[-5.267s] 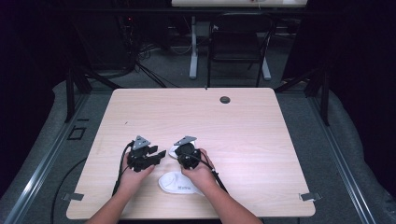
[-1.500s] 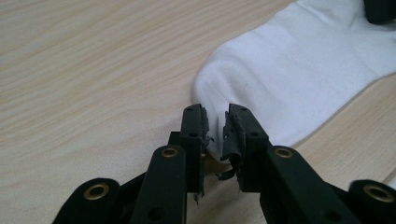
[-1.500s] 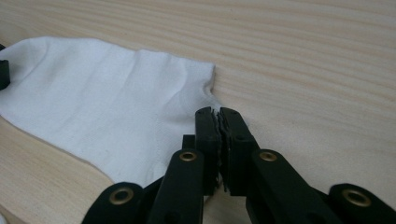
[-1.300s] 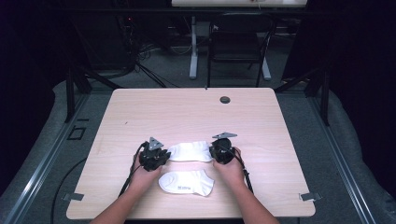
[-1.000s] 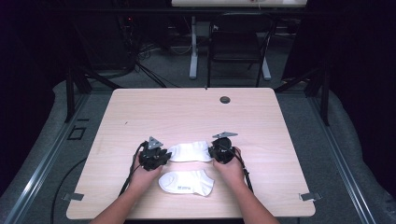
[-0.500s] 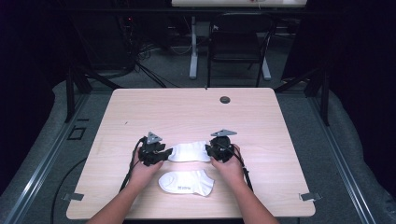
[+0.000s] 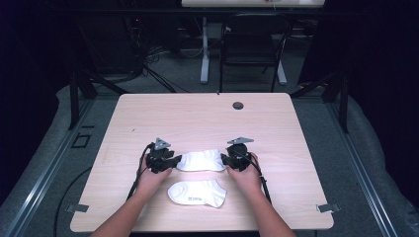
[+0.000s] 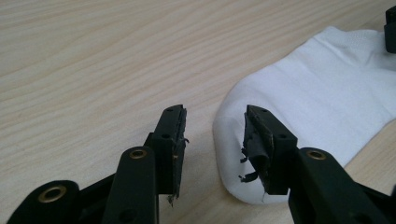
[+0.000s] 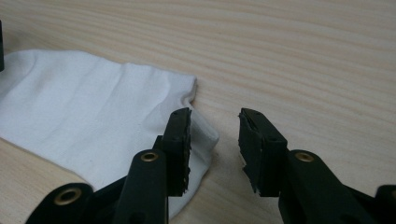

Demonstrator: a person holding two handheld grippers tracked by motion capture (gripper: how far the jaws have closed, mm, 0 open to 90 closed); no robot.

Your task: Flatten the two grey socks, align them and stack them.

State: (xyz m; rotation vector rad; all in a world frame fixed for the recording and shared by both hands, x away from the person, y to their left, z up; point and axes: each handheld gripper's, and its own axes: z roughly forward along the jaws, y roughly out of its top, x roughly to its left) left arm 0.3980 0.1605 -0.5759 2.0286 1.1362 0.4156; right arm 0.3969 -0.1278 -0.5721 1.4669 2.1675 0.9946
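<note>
Nearest the person, a white sock (image 7: pixel 196 193) lies flat on the pale wooden surface (image 7: pixel 197 118), between the two forearms. Just beyond it a second white sock (image 7: pixel 200 160) lies flat and lengthwise across the surface, with a hand-held gripper at each end.

The left hand-held gripper (image 7: pixel 168 162) sits at the second sock's left end. In the left gripper view its jaws stand apart and released: the sock's rounded end (image 8: pixel 327 93) lies under and beside one jaw, bare wood shows in the gap, and nothing is pinched between the worn pads.

The right hand-held gripper (image 7: pixel 228 159) sits at the sock's right end. In the right gripper view its jaws are likewise spread and released; the sock's edge (image 9: pixel 93 112) runs under one jaw, while the other jaw hangs over bare wood.

Farther off, a small dark round fitting (image 7: pixel 238 105) sits near the surface's far edge. Beyond the surface stand a black chair (image 7: pixel 252 39) and tangled cables (image 7: pixel 153 54) on the grey floor.
</note>
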